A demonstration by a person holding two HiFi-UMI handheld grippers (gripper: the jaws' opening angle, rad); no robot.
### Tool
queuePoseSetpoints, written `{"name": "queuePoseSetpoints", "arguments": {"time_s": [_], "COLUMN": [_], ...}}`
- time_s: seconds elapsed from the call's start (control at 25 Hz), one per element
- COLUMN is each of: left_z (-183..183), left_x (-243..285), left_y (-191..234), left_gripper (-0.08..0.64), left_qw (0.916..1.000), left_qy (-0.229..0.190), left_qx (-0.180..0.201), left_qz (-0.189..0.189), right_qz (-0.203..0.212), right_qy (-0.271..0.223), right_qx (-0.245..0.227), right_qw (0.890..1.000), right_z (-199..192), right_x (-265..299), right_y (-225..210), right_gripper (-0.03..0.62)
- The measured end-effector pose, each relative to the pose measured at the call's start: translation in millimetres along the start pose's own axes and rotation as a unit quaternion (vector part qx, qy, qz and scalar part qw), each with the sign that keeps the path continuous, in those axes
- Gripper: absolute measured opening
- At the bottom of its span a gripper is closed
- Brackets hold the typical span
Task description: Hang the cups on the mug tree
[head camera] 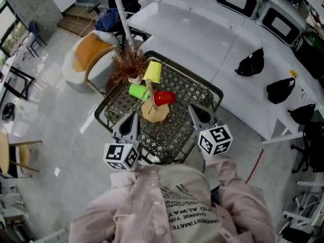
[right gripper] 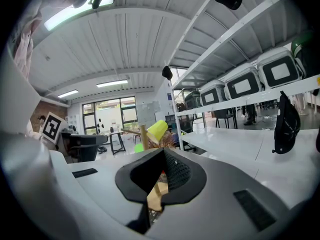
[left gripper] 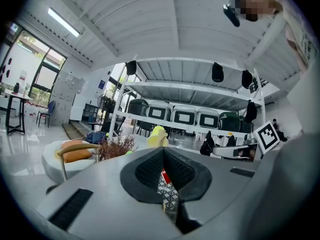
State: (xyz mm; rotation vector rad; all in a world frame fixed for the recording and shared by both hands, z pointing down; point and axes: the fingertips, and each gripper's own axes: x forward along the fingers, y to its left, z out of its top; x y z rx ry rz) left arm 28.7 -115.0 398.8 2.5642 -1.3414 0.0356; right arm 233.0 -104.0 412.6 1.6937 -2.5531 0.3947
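Yellow cup (head camera: 153, 71), green cup (head camera: 137, 91) and red cup (head camera: 163, 97) hung on the mug tree (head camera: 154, 113).
Left gripper (head camera: 132, 116) and right gripper (head camera: 194, 110) had jaws closed together, empty.

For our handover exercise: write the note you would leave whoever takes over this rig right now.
Left gripper: shut, empty, over the table's near side.
Right gripper: shut, empty, likewise.
Things: yellow cup, green cup and red cup all hang on the tree, mid-table.
Done: all three cups in view are hung.
Left: seemingly nothing; no loose cup shows.
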Motion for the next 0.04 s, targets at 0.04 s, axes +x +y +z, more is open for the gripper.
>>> {"name": "queuePoseSetpoints", "arguments": {"time_s": [0.04], "left_z": [-0.1], "left_x": [0.0], "left_y": [0.1], "left_gripper": [-0.002], "left_qw": [1.0], "left_qy": [-0.001], "left_qx": [-0.001], "left_qz": [0.001], "right_qz": [0.0], "right_qy": [0.0], "right_qx": [0.0], "right_qw": [1.0], "right_z": [-0.3], "right_x": [-0.3], "right_y": [-0.6], "right_gripper": [-0.002]}}
